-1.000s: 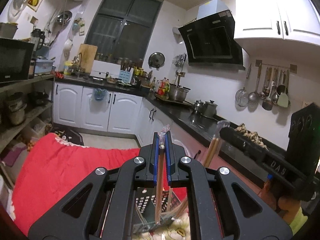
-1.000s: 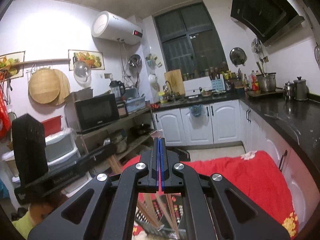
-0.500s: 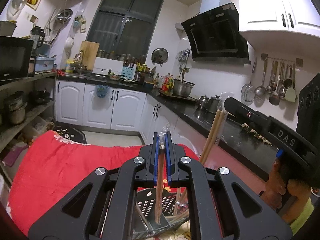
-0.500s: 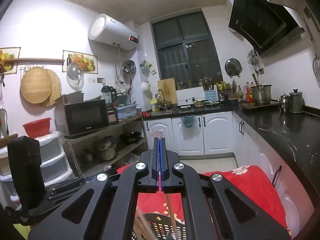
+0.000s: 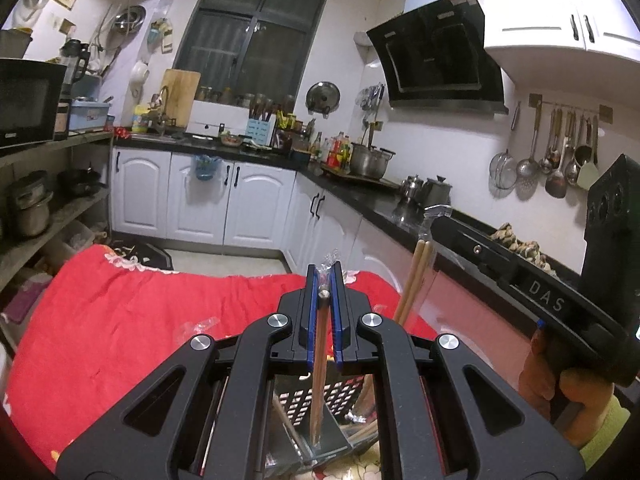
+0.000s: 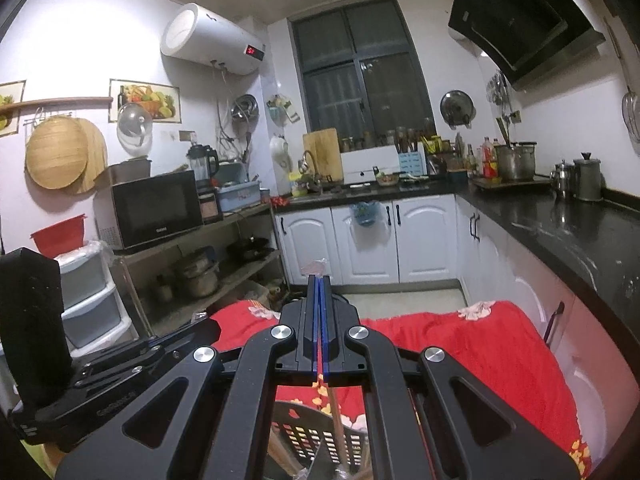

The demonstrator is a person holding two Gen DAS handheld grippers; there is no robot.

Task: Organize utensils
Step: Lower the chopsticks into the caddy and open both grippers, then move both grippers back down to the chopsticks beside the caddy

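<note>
Both tools are holding wrapped chopsticks over the basket (image 5: 316,396): left tool (image 5: 324,300), right tool (image 6: 319,320). Each is best lowering its pair upright, tips inside, before releasing.

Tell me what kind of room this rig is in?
Almost certainly a home kitchen: a range hood over a black countertop, ladles and strainers hung on a wall rail, a microwave on a shelf.

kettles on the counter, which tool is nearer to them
Right. The right tool reaches out beside the counter just short of the kettles; the left tool sits farther back over the red cloth.
</note>
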